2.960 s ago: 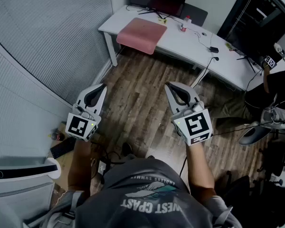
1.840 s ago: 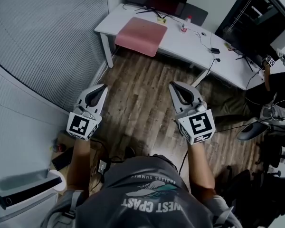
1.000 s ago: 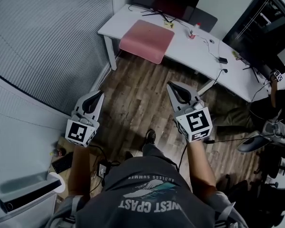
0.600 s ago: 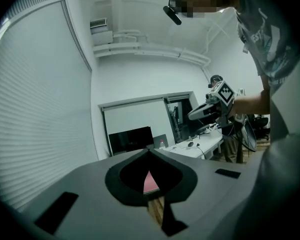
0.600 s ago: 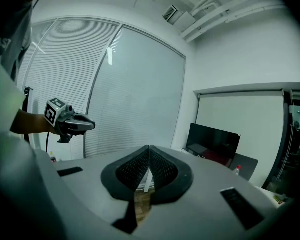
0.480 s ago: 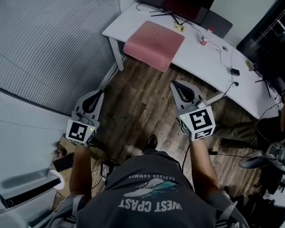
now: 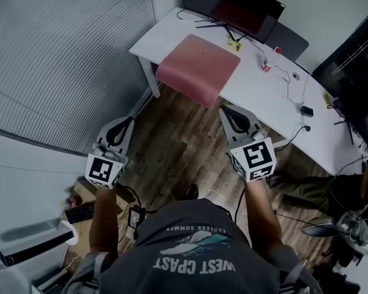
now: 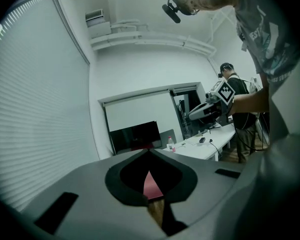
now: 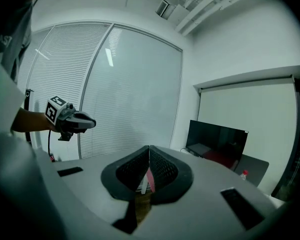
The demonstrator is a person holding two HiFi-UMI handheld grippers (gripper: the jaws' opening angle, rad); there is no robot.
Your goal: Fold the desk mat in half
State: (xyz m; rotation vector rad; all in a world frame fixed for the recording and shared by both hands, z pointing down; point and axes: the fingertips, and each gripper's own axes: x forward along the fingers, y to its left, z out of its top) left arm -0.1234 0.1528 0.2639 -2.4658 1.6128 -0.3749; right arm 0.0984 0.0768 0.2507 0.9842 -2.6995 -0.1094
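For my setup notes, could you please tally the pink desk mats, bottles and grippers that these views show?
Pink desk mat: 1
Bottle: 1
Grippers: 2, the left gripper and the right gripper
Total: 4

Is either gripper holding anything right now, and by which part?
Nothing is held: the left gripper and right gripper are shut and empty, short of the pink desk mat.
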